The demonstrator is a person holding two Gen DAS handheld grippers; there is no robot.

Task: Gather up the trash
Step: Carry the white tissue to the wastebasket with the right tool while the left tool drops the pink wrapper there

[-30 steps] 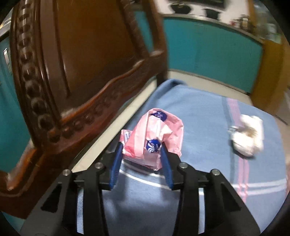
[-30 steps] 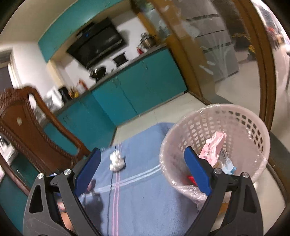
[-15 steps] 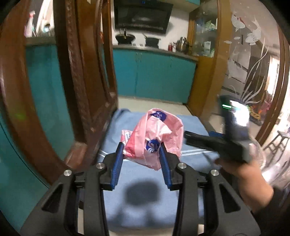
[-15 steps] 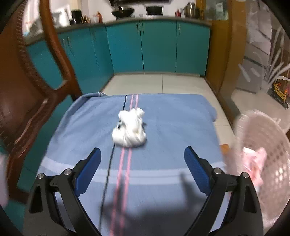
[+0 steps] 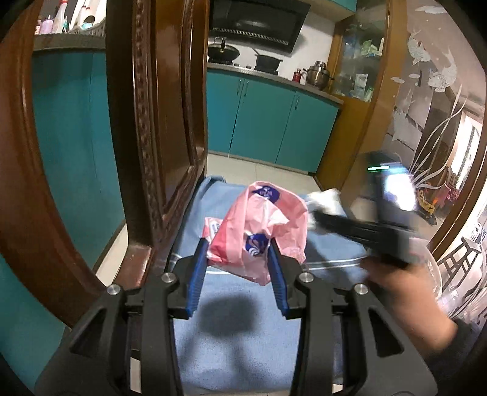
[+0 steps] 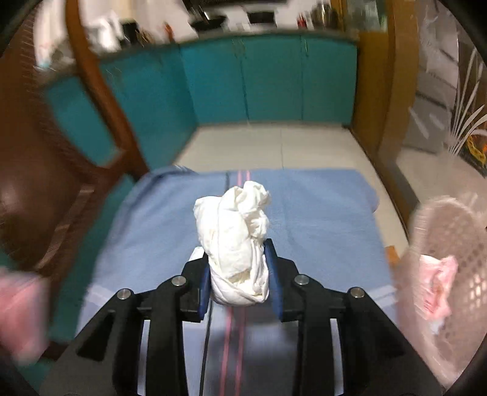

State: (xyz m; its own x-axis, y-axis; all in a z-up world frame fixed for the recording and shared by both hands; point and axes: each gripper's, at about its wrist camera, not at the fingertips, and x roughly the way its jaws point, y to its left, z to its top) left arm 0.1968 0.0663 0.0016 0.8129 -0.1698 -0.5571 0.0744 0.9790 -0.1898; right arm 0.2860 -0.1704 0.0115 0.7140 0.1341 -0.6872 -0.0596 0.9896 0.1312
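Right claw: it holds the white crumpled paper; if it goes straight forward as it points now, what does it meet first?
Probably nothing soon. The right claw, shut on the white crumpled paper, points over the blue cloth toward the teal cabinets. Depth is unclear.

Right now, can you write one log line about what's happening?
left gripper: shut on pink bag | right gripper: shut on white wad | basket: right, not reached

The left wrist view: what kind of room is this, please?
Most likely a home kitchen: teal base cabinets, a black range hood above two dark pans, and a steel pot on the counter.
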